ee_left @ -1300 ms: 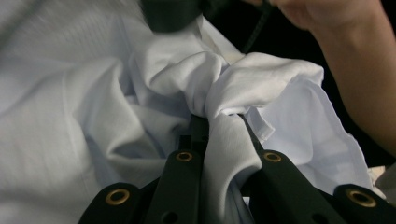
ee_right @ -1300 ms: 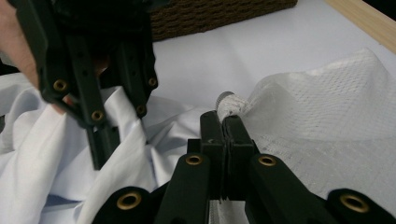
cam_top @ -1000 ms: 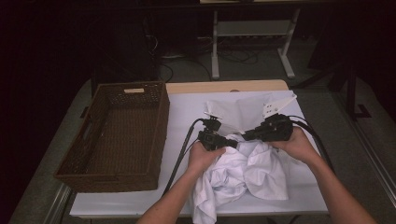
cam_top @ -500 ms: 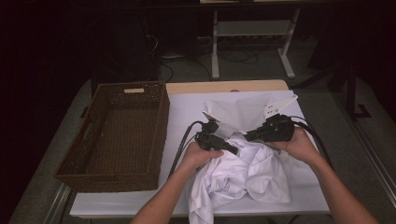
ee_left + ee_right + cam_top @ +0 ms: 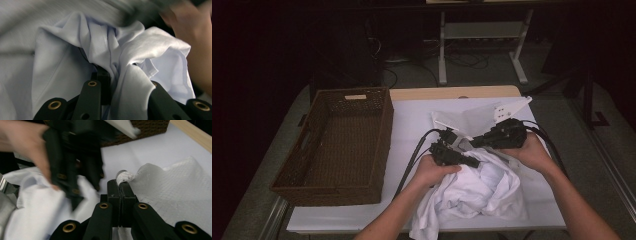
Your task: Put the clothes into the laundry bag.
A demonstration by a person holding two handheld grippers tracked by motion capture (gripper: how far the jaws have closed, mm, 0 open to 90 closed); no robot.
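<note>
Far left on the counter (image 5: 412,120) sits the brown wicker basket (image 5: 337,145), a rectangular tray of woven walls with a cut handle slot. The counter itself is draped in smooth white sheet, with a pale wooden strip along its far edge.

Moving right, here is my left gripper (image 5: 472,162), poking into the white garment (image 5: 482,190), a soft, rumpled heap of thin cotton near the front edge, one end trailing over it. My jaws have just been closing, and in the left gripper view the cloth (image 5: 130,65) bunches in deep folds between them and drapes over one jaw; whether the pads truly bite it I cannot tell.

Further right, my right gripper (image 5: 474,144) reaches across above the heap. In the right gripper view (image 5: 121,183) my jaws are pressed together, clamped on a twisted corner of the clear plastic bag (image 5: 175,192), a crinkly, dimpled, translucent film lying flat behind the garment on the counter (image 5: 140,150).
</note>
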